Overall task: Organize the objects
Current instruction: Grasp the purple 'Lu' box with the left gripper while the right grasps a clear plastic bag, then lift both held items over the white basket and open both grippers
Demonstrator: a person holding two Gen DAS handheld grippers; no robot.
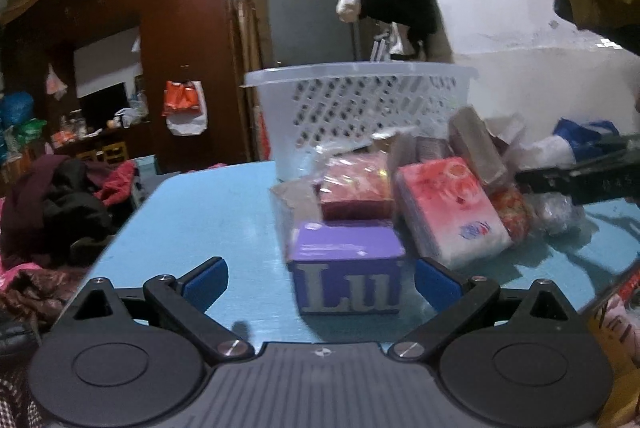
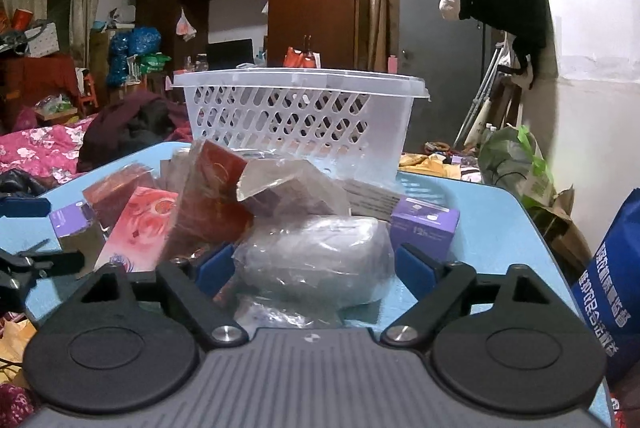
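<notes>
On the blue table (image 1: pixel 208 212) a heap of packages lies in front of a white perforated basket (image 1: pixel 360 100). My left gripper (image 1: pixel 322 284) is open, and a purple box (image 1: pixel 346 256) lettered "Lu" stands between its fingers, nearer the right pad. Behind the box are a dark red box (image 1: pixel 354 192) and a pink tissue pack (image 1: pixel 448 208). My right gripper (image 2: pixel 316 268) is open around a clear plastic bag (image 2: pixel 316 264); both blue pads sit close to its sides, and the bag does not look squeezed. A second purple box (image 2: pixel 426 228) stands just behind it on the right.
The basket (image 2: pixel 296 116) stands at the table's far edge. A blue printed bag (image 2: pixel 608 276) hangs at the right edge. Clothes and pink bedding (image 2: pixel 40 148) lie left of the table. A dark wardrobe (image 1: pixel 180 48) and a grey door (image 1: pixel 308 16) stand behind.
</notes>
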